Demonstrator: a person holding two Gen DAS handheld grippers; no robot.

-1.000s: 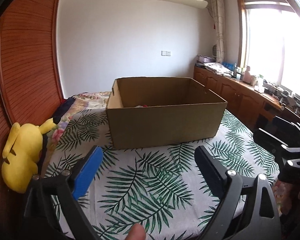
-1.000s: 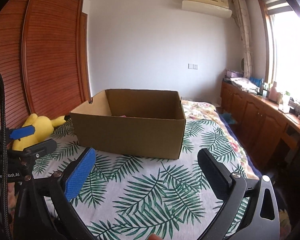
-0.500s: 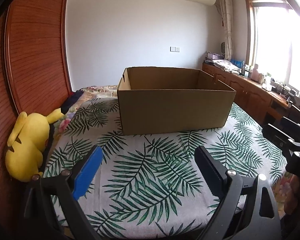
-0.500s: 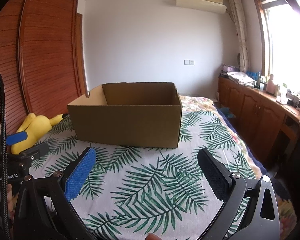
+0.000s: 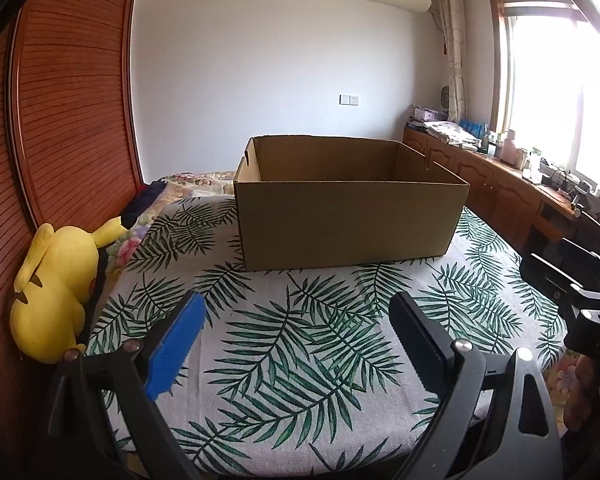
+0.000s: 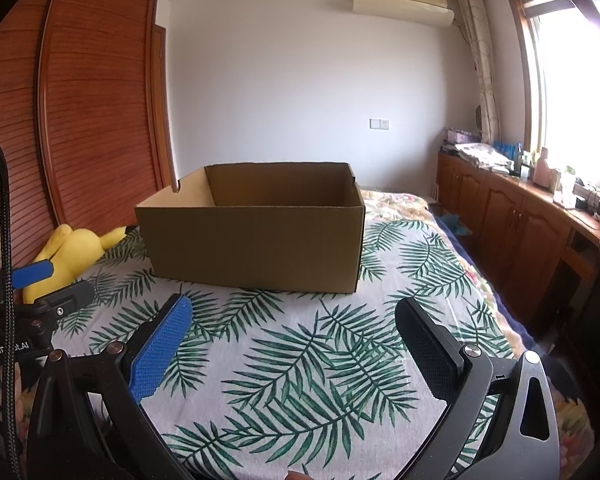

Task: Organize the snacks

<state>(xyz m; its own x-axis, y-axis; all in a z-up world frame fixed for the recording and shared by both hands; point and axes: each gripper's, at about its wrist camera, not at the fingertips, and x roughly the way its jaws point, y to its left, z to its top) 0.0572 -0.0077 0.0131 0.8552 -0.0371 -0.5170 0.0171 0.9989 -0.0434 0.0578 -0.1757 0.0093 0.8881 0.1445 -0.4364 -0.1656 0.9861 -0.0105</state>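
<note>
Your left tool [image 5: 296, 332] hangs wide open with nothing between its blue and black pads, above the leaf-print bed cover [image 5: 300, 364]. Your right tool [image 6: 292, 332] is just as wide open and just as empty, over the same cover. Neither touches anything.

Ahead of both, well apart from the pads, the cardboard box [image 5: 348, 216] stands upright and open-topped on the bed. No snacks show from here; the near wall hides the box's floor, so you cannot tell what lies inside.

The box looks light and fairly stiff, though its thin walls would likely flex under a pinch. Take it by the top rim near a corner. A yellow plush toy [image 5: 56, 288] lies at the left edge of the bed.
</note>
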